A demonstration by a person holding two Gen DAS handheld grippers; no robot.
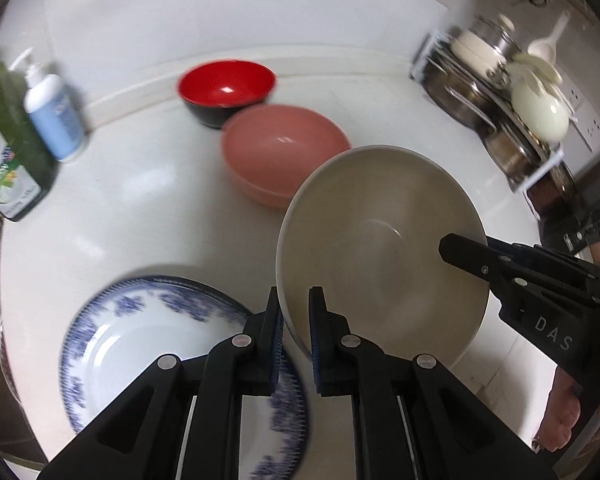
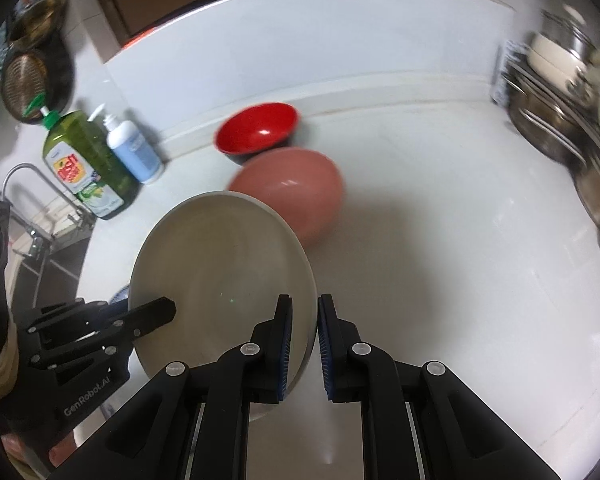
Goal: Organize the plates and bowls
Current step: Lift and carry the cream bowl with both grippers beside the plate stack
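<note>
Both grippers hold one beige bowl (image 1: 380,240), lifted off the white counter. My left gripper (image 1: 296,332) is shut on its left rim; my right gripper (image 2: 304,340) is shut on its right rim, and the bowl (image 2: 220,264) fills the middle of the right wrist view. The right gripper also shows in the left wrist view (image 1: 500,272). The left gripper also shows in the right wrist view (image 2: 112,328). A pink bowl (image 1: 284,152) and a red-and-black bowl (image 1: 228,88) stand behind on the counter. A blue-patterned white plate (image 1: 148,344) lies below the left gripper.
A green detergent bottle (image 2: 84,160) and a white-blue pump bottle (image 2: 134,150) stand at the left by the wall. A sink with a tap (image 2: 40,184) is further left. A dish rack with steel pots and white dishes (image 1: 512,112) stands at the right.
</note>
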